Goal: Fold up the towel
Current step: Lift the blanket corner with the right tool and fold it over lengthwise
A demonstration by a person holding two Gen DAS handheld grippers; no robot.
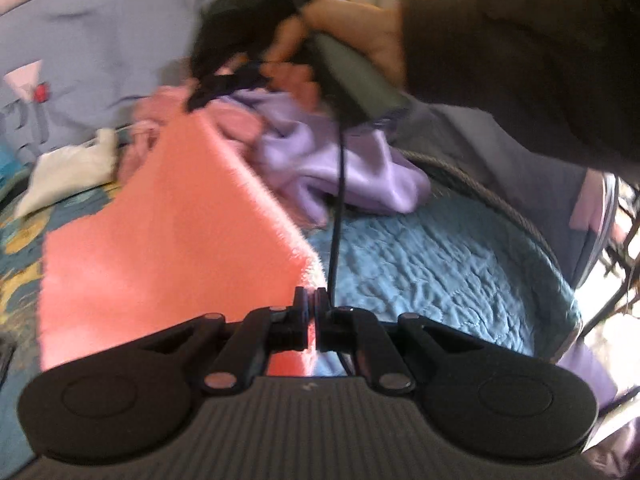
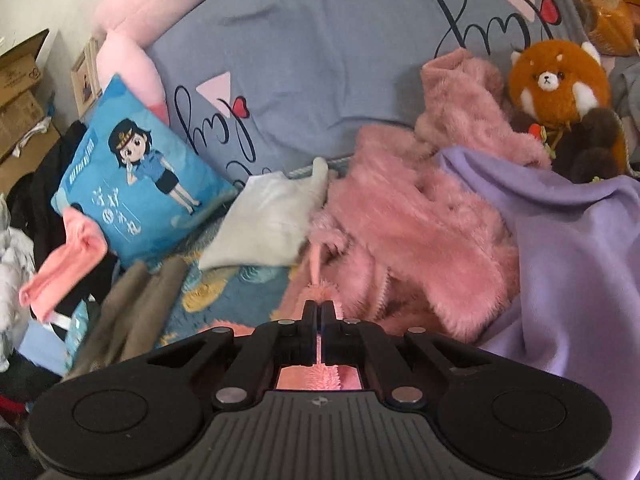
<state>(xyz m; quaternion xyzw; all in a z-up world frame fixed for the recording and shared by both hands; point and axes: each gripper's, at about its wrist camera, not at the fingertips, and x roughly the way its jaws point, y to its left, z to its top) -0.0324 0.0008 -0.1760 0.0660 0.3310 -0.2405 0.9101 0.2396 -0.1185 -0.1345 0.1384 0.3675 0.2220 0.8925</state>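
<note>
Now fluffy coral towel [image 1: 168, 216] pinched taut between both closed claws.

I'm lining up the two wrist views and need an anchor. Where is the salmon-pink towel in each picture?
Left wrist: the salmon-pink towel fills the left centre, stretched taut, one corner pinched in the left tongs.
Right wrist: only a fluffy edge of it shows at bottom centre, pinched in the right tongs.
Shared landmark: the small white pillow.
</note>
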